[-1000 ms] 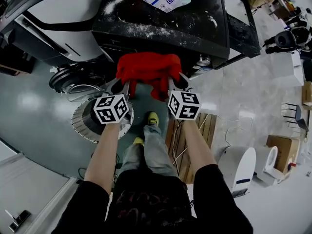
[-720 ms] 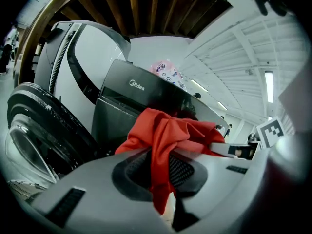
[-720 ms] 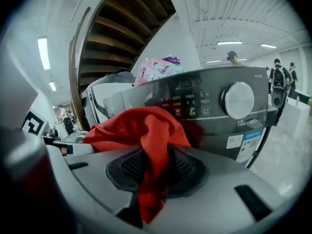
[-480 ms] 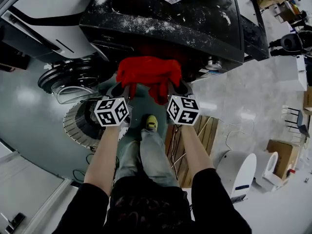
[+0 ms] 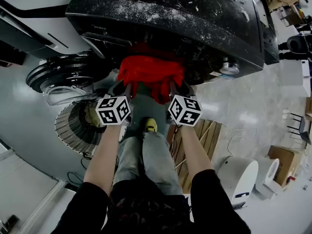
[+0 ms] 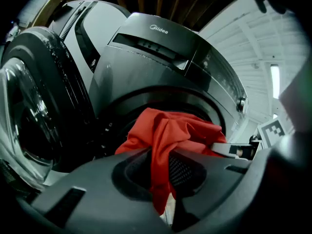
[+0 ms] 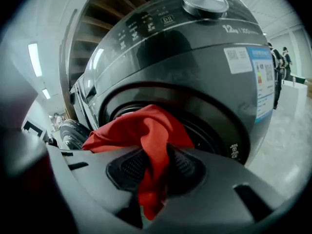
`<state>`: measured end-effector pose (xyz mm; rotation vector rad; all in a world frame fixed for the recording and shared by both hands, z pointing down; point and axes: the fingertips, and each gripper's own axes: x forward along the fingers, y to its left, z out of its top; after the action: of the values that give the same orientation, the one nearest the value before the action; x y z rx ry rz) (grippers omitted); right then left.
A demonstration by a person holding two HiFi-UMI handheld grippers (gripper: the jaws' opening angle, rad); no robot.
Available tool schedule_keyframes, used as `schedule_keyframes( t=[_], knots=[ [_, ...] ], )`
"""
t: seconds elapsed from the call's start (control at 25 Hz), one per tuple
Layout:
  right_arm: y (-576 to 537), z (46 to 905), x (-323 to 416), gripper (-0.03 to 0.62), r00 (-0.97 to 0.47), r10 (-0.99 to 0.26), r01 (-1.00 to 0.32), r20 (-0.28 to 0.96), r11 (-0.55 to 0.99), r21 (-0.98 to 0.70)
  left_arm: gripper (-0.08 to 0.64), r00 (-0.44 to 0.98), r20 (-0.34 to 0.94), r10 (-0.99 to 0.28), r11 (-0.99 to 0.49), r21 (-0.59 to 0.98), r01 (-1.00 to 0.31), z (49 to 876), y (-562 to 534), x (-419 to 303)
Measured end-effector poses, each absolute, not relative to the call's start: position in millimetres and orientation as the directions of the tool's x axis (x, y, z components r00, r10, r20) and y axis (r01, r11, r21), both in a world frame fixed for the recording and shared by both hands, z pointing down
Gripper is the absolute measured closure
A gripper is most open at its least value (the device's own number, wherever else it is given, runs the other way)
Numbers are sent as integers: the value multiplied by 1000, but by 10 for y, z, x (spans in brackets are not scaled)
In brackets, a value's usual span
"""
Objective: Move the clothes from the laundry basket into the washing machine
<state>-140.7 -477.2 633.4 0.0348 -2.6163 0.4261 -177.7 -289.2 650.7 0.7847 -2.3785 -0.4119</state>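
A red garment (image 5: 151, 74) hangs stretched between both grippers, right in front of the dark washing machine (image 5: 165, 13) and its round drum opening (image 7: 204, 118). My left gripper (image 5: 123, 89) is shut on the garment's left edge; red cloth (image 6: 161, 155) runs down between its pads. My right gripper (image 5: 173, 88) is shut on the right edge, with cloth (image 7: 151, 165) pinched the same way. The machine's door (image 5: 58, 77) stands swung open at the left. The laundry basket (image 5: 78, 128) sits on the floor below my left arm.
A white appliance (image 5: 34, 18) stands left of the washer. Wooden slats (image 5: 192, 135) and a white bin (image 5: 241, 172) lie on the floor at the right. The person's legs and a yellow shoe (image 5: 151, 126) are under the grippers.
Both grippers have sunk with the red garment, from level with the machine's top edge down to its drum opening. The grip on the cloth is the same.
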Motion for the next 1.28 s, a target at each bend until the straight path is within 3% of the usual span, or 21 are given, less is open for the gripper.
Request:
schedule_keyframes(
  t=[0.6,1.28],
  knots=[
    [-5174,7153,-2052,503,-954,-59,-136,293,958,-251,502,-707,263,-657,718,503,-480,7406,-3318,-2609],
    [-5450,7619,-2781,502,-973,-135,-171,186,966,-193,502,-719,146,-679,707,393,-588,7701,-3832,-3408]
  ],
)
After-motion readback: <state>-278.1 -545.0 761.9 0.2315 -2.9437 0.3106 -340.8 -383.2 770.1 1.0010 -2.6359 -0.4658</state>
